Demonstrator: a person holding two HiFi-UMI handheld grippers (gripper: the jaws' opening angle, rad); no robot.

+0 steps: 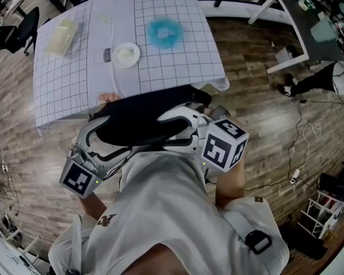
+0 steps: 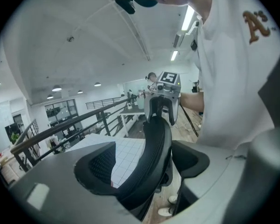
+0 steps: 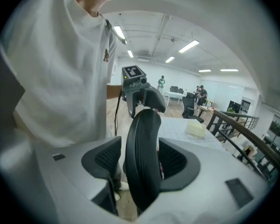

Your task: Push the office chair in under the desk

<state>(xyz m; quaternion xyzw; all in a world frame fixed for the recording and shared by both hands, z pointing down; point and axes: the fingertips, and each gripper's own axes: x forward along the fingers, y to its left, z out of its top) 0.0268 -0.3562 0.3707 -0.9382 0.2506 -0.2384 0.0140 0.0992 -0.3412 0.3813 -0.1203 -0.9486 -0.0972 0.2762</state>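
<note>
A black mesh-backed office chair point(image 1: 143, 120) is seen in the head view with its backrest at the near edge of the desk draped in a white gridded cloth point(image 1: 177, 67). The desk lies at 12 o'clock from the chair. The seat is hidden beneath the backrest and the person's white shirt, so how far under the desk it sits cannot be told.

The left gripper point(image 2: 146, 166) is placed over the backrest's end at 9 o'clock. Its jaws are held wide apart with the backrest's rim between them. Gridded cloth can be seen through a gap beside one pad, so no clamp is made.

The right gripper point(image 3: 140, 163) is placed over the end at 3 o'clock. Its jaws are somewhat narrower and the pads lie just beside the rim on both sides. No firm press can be made out.

A pale yellow box point(image 1: 62, 37), a white round dish point(image 1: 126, 54) and a blue fluffy ring point(image 1: 164, 32) are left on the cloth, well clear of the chair.

The step in hand is judged to be the taking hold of the backrest at both ends. An even push toward 12 o'clock is called for next, with both ends kept level so that the chair is not swivelled across the wooden floor point(image 1: 257, 107) or caught on the hanging cloth.
</note>
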